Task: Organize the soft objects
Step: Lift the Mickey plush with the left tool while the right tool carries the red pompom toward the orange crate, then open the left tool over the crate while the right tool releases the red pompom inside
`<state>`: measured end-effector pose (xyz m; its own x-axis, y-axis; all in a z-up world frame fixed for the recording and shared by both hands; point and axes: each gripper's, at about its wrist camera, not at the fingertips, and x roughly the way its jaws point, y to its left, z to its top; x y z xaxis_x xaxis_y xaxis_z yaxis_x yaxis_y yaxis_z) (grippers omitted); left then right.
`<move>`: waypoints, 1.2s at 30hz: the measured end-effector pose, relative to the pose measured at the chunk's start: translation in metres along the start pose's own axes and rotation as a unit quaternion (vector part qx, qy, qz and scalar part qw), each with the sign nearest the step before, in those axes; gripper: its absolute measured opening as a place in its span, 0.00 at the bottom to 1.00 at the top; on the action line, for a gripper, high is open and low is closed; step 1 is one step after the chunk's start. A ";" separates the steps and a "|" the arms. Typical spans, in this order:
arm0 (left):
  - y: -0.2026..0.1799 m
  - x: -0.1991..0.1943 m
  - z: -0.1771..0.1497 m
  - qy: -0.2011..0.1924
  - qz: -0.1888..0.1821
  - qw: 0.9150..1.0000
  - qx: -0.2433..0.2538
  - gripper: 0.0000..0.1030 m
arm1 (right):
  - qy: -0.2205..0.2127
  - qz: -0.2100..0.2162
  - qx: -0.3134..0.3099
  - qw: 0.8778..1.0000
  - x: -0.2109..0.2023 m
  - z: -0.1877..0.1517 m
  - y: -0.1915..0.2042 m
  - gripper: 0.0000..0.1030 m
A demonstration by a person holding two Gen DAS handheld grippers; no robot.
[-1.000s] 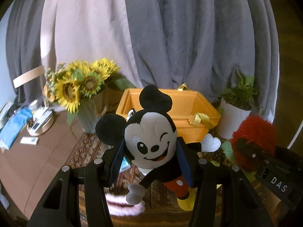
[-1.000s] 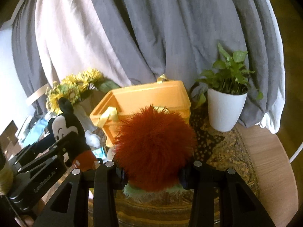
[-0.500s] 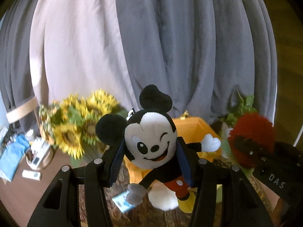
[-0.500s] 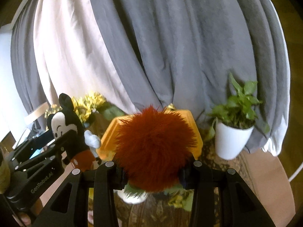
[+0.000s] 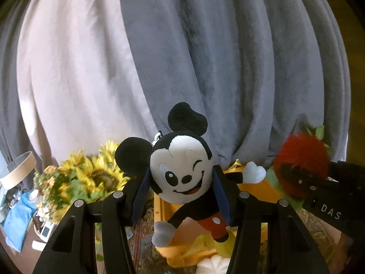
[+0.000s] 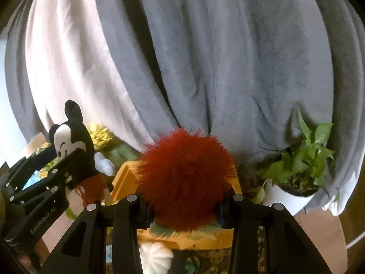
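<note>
My left gripper is shut on a Mickey Mouse plush, held up in the air above the orange box. My right gripper is shut on a fluffy red plush ball with a green fringe, also raised above the orange box. In the left wrist view the red ball and right gripper sit at the right. In the right wrist view Mickey and the left gripper sit at the left. A white pumpkin-shaped plush lies below, in front of the box.
Grey and pale curtains fill the background. Sunflowers stand left of the box. A potted green plant in a white pot stands to its right. A patterned cloth covers the wooden table. Small items lie at the far left.
Both grippers have risen and tilted up with their plush toys; the box, flowers and plant dropped lower in both views. The white pumpkin plush came into view below.
</note>
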<state>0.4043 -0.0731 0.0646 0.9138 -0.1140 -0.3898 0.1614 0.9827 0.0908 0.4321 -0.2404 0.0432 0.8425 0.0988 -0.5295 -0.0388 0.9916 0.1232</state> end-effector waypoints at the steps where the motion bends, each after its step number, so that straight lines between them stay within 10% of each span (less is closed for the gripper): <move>1: -0.001 0.009 0.002 0.002 0.000 1.000 0.003 0.52 | 0.005 0.000 0.000 1.000 0.009 0.002 -0.002 0.40; 14: -0.016 0.114 -0.012 0.099 0.003 0.994 0.045 0.52 | 0.118 -0.008 -0.005 0.993 0.113 -0.005 -0.026 0.40; 24: -0.029 0.170 -0.046 0.222 -0.032 0.972 0.071 0.56 | 0.220 0.004 -0.001 0.976 0.164 -0.030 -0.035 0.45; 29: -0.031 0.165 -0.048 0.217 -0.016 0.973 0.077 0.77 | 0.233 -0.005 0.002 0.972 0.164 -0.034 -0.036 0.67; 36: -0.028 0.144 -0.037 0.196 0.008 0.978 0.071 0.86 | 0.194 -0.039 -0.008 0.980 0.135 -0.019 -0.033 0.68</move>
<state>0.5172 -0.1115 -0.0280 0.7078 -0.0077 -0.7064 0.2244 0.9506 0.2145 0.5370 -0.2584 -0.0480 0.5760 0.0430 -0.8163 0.0074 0.9983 0.0578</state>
